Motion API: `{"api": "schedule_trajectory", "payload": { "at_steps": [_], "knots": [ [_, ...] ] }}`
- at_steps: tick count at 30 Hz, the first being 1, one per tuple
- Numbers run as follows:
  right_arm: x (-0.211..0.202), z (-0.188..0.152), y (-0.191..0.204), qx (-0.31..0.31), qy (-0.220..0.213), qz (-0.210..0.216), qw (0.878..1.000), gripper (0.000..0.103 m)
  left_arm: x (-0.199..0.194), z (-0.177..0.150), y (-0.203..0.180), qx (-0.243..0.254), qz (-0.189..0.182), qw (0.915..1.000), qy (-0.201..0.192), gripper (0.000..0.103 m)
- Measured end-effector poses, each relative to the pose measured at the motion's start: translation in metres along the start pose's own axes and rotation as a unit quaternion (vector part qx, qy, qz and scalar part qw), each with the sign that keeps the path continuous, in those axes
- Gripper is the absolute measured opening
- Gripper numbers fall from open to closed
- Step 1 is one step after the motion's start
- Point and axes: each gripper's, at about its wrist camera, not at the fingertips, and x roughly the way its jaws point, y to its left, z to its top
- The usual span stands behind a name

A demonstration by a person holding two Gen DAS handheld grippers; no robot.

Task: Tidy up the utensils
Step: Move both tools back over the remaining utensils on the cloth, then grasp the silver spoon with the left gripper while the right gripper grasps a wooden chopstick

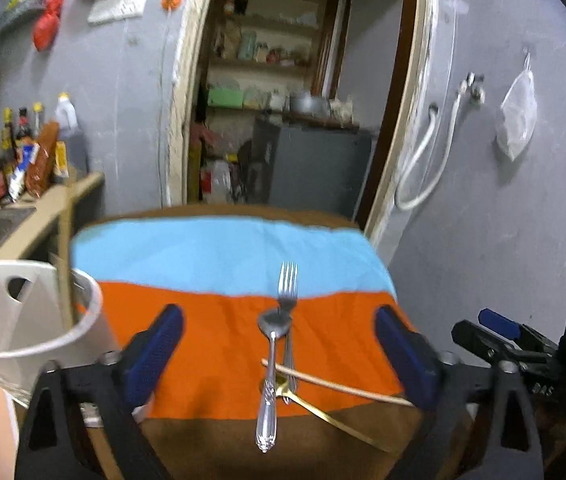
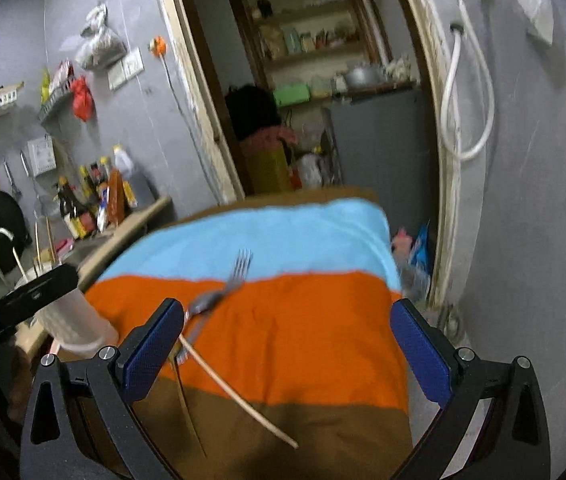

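Observation:
A silver spoon (image 1: 269, 376), a silver fork (image 1: 288, 300), a gold utensil (image 1: 323, 414) and a wooden chopstick (image 1: 339, 386) lie crossed in a pile on the orange and blue cloth (image 1: 211, 344). My left gripper (image 1: 279, 356) is open above the pile, empty. A white utensil holder (image 1: 31, 320) with a chopstick in it stands at the left. My right gripper (image 2: 287, 352) is open and empty over the cloth (image 2: 303, 320); the fork (image 2: 239, 270) and chopstick (image 2: 239, 396) lie to its left. The holder (image 2: 71, 320) shows at the left there.
The brown table (image 1: 211, 448) sits before an open doorway (image 1: 283, 120) to a pantry. A counter with sauce bottles (image 1: 15, 152) and a sink is at the left. A grey wall with a white hose (image 1: 423, 168) is at the right.

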Motion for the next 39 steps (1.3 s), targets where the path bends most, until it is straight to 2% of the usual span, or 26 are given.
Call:
{"api": "schedule_trajectory", "payload": {
  "at_steps": [1,3,4,11,20,23,25,27,29,32,34,36,39],
  "knots": [
    [0.006,-0.005,-0.002,-0.003,0.016,0.007,1.0,0.098,0.008,-0.002,0.0,0.0,0.0,0.9999,0.015,0.079],
    [0.017,-0.016,-0.004,-0.011,0.045,0.021,0.999,0.08,0.026,-0.006,0.005,-0.011,-0.003,0.9986,0.052,0.07],
    [0.021,-0.022,-0.004,-0.015,0.054,0.024,0.998,0.078,0.032,-0.007,0.008,-0.018,-0.005,0.9979,0.061,0.067],
    [0.051,-0.046,0.005,-0.05,0.12,0.072,0.989,0.056,0.057,-0.014,0.028,-0.066,-0.001,0.9926,0.102,0.065],
    [0.091,-0.053,0.039,-0.112,0.189,0.099,0.971,0.042,0.07,-0.017,0.033,-0.081,0.003,0.9902,0.114,0.063],
    [0.099,-0.052,0.051,-0.135,0.207,0.095,0.964,0.042,0.074,-0.016,0.036,-0.087,-0.003,0.9893,0.117,0.063],
    [0.1,-0.051,0.054,-0.137,0.21,0.086,0.964,0.032,0.077,-0.016,0.036,-0.088,-0.007,0.9889,0.12,0.063],
    [0.1,-0.049,0.051,-0.13,0.212,0.065,0.966,0.01,0.081,-0.015,0.035,-0.083,-0.011,0.9887,0.124,0.063],
    [0.095,-0.048,0.038,-0.099,0.212,0.048,0.971,0.008,0.085,-0.014,0.034,-0.08,-0.014,0.9885,0.128,0.063],
    [0.088,-0.049,0.02,-0.048,0.207,0.038,0.977,0.005,0.095,-0.013,0.032,-0.07,-0.02,0.9873,0.141,0.054],
    [0.088,-0.05,0.017,-0.038,0.206,0.036,0.977,0.005,0.106,-0.013,0.031,-0.062,-0.024,0.9848,0.16,0.044],
    [0.091,-0.049,0.019,-0.039,0.211,0.033,0.976,0.005,0.118,-0.013,0.028,-0.054,-0.026,0.9814,0.182,0.038],
    [0.102,-0.044,0.018,-0.035,0.222,0.035,0.974,0.005,0.127,-0.011,0.025,-0.036,-0.026,0.9799,0.195,0.034]
  ]
}}
